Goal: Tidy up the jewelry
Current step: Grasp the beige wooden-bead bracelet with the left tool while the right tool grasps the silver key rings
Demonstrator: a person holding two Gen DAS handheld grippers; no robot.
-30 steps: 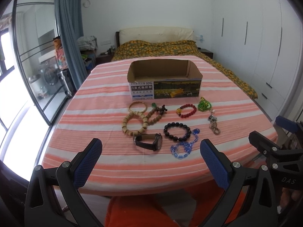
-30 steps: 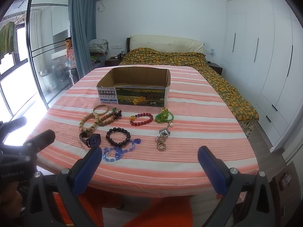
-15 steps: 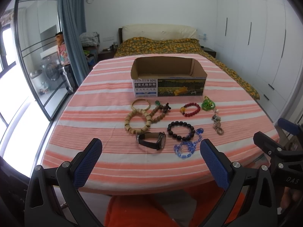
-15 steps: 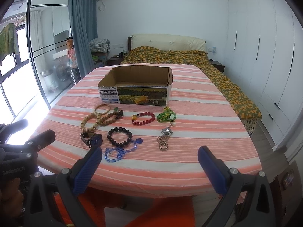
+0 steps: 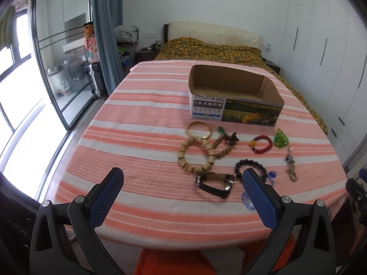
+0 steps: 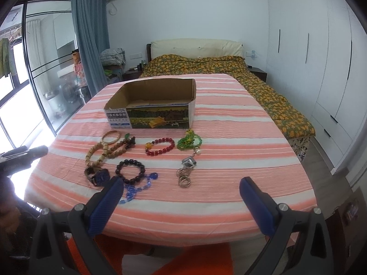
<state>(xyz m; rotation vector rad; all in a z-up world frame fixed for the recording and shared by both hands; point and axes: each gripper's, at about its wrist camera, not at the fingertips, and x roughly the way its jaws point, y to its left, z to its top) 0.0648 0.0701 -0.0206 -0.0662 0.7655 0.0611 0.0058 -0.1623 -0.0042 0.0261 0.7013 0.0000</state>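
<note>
An open cardboard box [image 5: 234, 96] [image 6: 151, 107] stands on the striped table. In front of it lie a thin gold bangle [image 5: 199, 130], wooden bead bracelets [image 5: 195, 155], a red bead bracelet [image 5: 261, 144] [image 6: 160, 146], a green bead piece [image 5: 281, 138] [image 6: 189, 141], a black bead bracelet [image 6: 130, 170], a black watch [image 5: 215, 183] [image 6: 97, 175], a blue chain [image 6: 137, 188] and a metal keyring [image 6: 184, 175]. My left gripper [image 5: 183, 192] is open and empty above the near edge, left of the watch. My right gripper [image 6: 181, 197] is open and empty, in front of the keyring.
The table [image 6: 229, 160] wears a pink and white striped cloth. A bed [image 6: 206, 66] lies behind it, white wardrobes [image 6: 321, 68] to the right, a glass door [image 5: 45, 80] and curtain to the left. The left gripper's tip [image 6: 25, 153] shows at the right wrist view's left edge.
The left gripper has swung to the left and moved nearer the table, so the jewelry sits right of centre. The right gripper has moved slightly nearer. Both stay open.
</note>
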